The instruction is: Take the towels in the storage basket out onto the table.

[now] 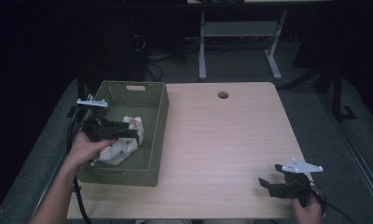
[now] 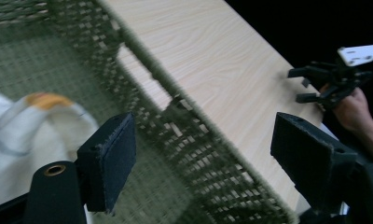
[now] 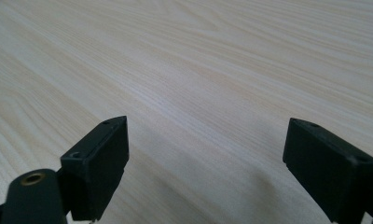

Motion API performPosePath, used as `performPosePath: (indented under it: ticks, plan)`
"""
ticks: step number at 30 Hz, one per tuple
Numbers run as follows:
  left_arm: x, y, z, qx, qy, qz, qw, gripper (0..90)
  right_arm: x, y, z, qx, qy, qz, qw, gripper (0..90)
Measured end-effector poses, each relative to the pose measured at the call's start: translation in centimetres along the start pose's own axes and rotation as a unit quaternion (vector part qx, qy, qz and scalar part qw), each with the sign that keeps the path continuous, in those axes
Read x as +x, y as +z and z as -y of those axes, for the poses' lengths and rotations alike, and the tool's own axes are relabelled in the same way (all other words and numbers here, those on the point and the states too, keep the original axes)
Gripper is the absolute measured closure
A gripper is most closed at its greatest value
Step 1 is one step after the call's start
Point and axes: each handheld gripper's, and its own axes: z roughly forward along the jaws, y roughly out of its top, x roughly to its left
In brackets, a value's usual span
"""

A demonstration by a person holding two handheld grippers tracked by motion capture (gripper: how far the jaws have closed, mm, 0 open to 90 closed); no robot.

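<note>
While the left gripper (image 1: pixel 137 135) hovers inside the olive-green woven rectangular basket (image 1: pixel 157 122), its jaws stand apart with nothing between them. A soft white cloth toy with an orange patch (image 1: pixel 121 147) lies on the basket floor, just beside the jaws. It looks light and squashy, likely easy to pinch at a bunched fold. The right gripper (image 1: pixel 265 185) rests over the pale wooden table (image 1: pixel 222 135), jaws wide and empty.
</note>
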Motion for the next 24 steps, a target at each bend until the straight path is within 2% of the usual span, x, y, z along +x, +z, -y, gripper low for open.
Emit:
performPosePath:
  ticks: [3, 5, 8, 11, 12, 15, 16, 22, 23, 24]
  plan:
    - [0.4, -0.1, 0.2, -0.004, -0.012, -0.004, 0.9999, 22.2, 0.0, 0.0, 0.0, -0.002, 0.000, 0.000, 1.0000, 14.0]
    - [1.1, -0.3, 0.5, -0.002, -0.020, -0.019, 0.9996, 22.3, 0.0, 0.0, 0.0, 0.001, -0.001, 0.000, 1.0000, 14.0]
    - [1.6, -0.4, 0.7, -0.002, -0.027, -0.019, 0.9995, 22.3, 0.0, 0.0, 0.0, 0.000, -0.001, -0.001, 1.0000, 14.0]
    - [2.1, -0.3, 0.8, 0.010, -0.033, -0.021, 0.9992, 22.3, 0.0, -0.1, 0.0, -0.001, -0.001, -0.001, 1.0000, 14.0]
    - [2.3, -0.3, 0.8, 0.013, -0.036, -0.029, 0.9989, 22.3, 0.0, 0.0, 0.0, 0.001, 0.002, 0.000, 1.0000, 14.0]
    - [2.5, -0.4, 0.8, 0.010, -0.039, -0.033, 0.9986, 22.3, 0.0, 0.0, 0.1, 0.001, -0.002, -0.001, 1.0000, 14.0]
    - [2.8, -0.4, 0.8, 0.008, -0.045, -0.045, 0.9979, 22.3, 0.0, 0.0, 0.0, 0.001, -0.003, -0.001, 1.0000, 14.0]
    - [3.4, -0.3, 0.9, 0.013, -0.064, -0.061, 0.9960, 22.9, 0.1, 0.0, 0.0, 0.000, -0.006, -0.004, 1.0000, 14.0]
    - [3.4, 0.1, 0.8, 0.024, -0.061, -0.076, 0.9950, 24.4, 0.1, 0.0, 0.0, 0.000, -0.006, -0.005, 1.0000, 14.0]
    - [3.4, 0.1, 0.8, 0.024, -0.061, -0.076, 0.9950, 24.3, 0.1, 0.0, 0.0, 0.000, -0.006, -0.005, 1.0000, 14.0]
